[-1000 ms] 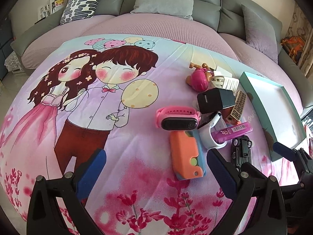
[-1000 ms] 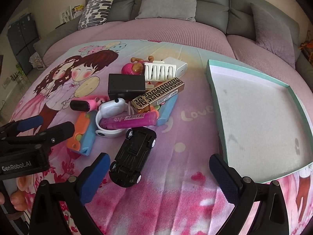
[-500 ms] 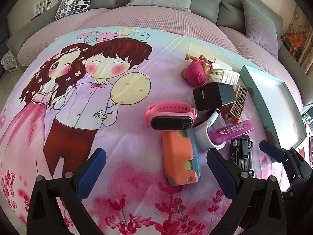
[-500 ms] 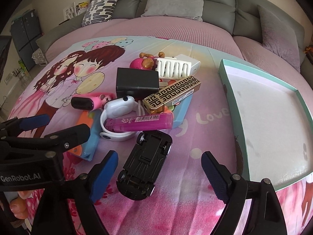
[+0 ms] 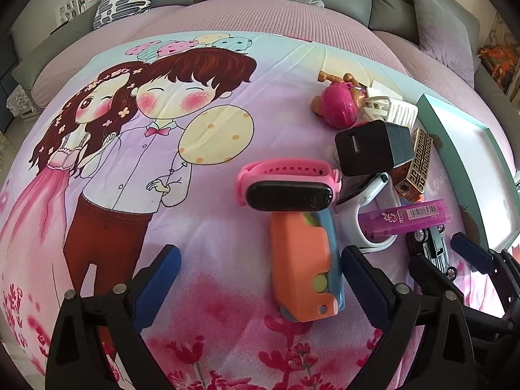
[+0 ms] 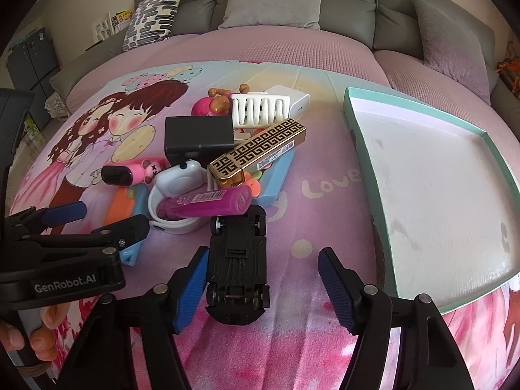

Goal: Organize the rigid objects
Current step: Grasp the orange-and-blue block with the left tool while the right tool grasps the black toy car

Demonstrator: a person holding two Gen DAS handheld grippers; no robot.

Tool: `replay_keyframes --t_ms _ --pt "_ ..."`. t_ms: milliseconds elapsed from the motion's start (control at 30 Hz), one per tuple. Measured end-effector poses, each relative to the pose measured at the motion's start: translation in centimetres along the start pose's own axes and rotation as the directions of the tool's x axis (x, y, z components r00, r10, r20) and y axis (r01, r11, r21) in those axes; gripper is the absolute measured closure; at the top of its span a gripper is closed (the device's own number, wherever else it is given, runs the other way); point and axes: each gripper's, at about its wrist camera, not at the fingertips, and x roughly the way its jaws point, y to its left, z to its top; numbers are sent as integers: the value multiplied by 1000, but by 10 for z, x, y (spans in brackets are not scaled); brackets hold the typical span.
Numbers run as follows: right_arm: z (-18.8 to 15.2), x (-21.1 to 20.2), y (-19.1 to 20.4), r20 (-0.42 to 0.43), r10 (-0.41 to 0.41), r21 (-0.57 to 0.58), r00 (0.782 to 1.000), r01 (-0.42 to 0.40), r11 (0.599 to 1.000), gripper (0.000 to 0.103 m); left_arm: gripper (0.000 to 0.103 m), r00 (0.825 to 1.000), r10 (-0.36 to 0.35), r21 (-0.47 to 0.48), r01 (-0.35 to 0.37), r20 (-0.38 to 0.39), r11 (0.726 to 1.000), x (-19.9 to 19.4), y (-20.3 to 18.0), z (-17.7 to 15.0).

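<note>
Two grippers are working one pile here, and your right gripper point(image 6: 263, 289) is the one that matters. You're closing its jaws around the black toy car point(image 6: 239, 265), which is lying upside down, wheels up, on the cartoon bedsheet point(image 6: 325, 227). The car is sitting between the blue pads but hugging the left one; the right pad is still well clear of it, so nothing is being pinched yet. Its long axis is running almost straight away from you, along the fingers, so you're squeezing across the narrow body, which looks like the right way to take it.

Your left gripper point(image 5: 256, 286) is hanging nearly fully spread and narrowing a little, with the orange and blue case point(image 5: 305, 266) lying lengthwise between the pads, close to the right one and not gripped. That case is pointing away from the camera too.

Stuff around the car: the purple lighter point(image 6: 204, 206) is lying crosswise just beyond its far end, touching or nearly so, resting on the white watch band point(image 6: 169, 221). Behind that you've got the gold patterned box point(image 6: 256, 152), the black charger point(image 6: 198, 138) and the white clip point(image 6: 260, 110) stacked loosely.

The teal tray point(image 6: 360, 149) is sitting off to the right with its floor bare, and the path over to it looks unobstructed. I'd guess the main risk is the car's far end dragging the lighter along as you're lifting.
</note>
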Motion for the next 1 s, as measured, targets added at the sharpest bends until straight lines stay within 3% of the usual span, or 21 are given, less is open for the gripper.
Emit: replay_keyframes --t_ms 400,833,1000 --pt "1 1 -9 -6 -6 30 1000 6 1000 38 24 998 55 26 -55 22 998 -3 2 -1" --pt "2 2 -9 -3 -2 35 1000 3 999 38 59 998 39 93 -44 53 995 -8 -18 -4" --pt "2 3 -9 -1 -2 36 1000 2 999 41 59 998 43 90 -47 52 995 -9 -19 -7"
